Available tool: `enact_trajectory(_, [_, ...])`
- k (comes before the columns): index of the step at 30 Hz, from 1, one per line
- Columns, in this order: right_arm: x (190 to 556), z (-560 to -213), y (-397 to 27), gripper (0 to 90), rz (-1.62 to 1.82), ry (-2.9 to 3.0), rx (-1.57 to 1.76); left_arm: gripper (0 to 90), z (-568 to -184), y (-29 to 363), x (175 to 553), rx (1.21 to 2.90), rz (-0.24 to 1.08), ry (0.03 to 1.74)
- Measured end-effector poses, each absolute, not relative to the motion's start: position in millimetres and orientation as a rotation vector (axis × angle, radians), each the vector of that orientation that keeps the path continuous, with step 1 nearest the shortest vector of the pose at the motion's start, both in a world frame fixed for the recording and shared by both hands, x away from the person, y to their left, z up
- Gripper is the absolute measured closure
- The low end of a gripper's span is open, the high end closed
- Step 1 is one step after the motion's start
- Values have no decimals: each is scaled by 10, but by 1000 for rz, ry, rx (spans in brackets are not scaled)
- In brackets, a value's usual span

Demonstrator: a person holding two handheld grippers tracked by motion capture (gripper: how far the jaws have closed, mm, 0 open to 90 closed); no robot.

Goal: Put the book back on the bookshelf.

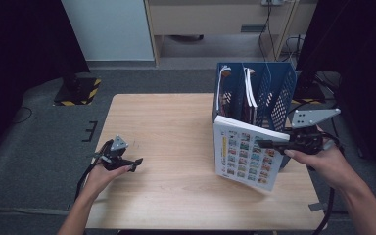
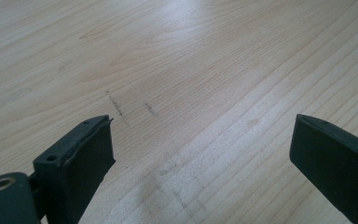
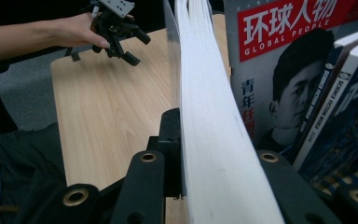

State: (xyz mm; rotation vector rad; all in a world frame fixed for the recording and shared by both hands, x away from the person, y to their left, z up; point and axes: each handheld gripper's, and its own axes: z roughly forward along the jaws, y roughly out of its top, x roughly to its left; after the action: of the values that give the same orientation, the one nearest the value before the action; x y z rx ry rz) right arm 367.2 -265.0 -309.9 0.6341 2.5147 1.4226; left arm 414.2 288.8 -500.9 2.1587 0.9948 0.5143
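Slippage was our chief worry with the book (image 1: 247, 154), which we held upright just in front of the blue file rack (image 1: 274, 90), its illustrated cover toward us and its lower corner close to the desk (image 1: 171, 142), though we could not tell whether it touched. Our right gripper (image 1: 274, 143) was clamped on the book's right edge near the top, the block of pages (image 3: 209, 130) pinched between its jaws. With the hold so high and at one edge, we judged the weight below could swing the book or let it slide out of the pads, and the pages already bowed, so the covers might have splayed.

Beyond it, the rack already held a magazine with a red title band (image 3: 279, 60) and other volumes (image 3: 340, 107) leaning beside it. We thought a corner could have caught the rack's front wall or those spines on the way in, tipped them, or pushed the light rack back across the desk.

Our left gripper (image 1: 127, 161) rested well apart at the desk's left side, jaws wide apart over bare wood and holding nothing, so it steadied neither rack nor book.
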Motion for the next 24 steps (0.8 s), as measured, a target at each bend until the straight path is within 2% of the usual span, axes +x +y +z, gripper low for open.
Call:
enact_trajectory(9, [3595,-3100,-2893,741,1413,2491,672,58,-5027,2869,4149,2167,512,994])
enact_trajectory(24, [3428,-2914,-3275,741,1396,2424,731,59,-4993,2902,4131,2151,521,999])
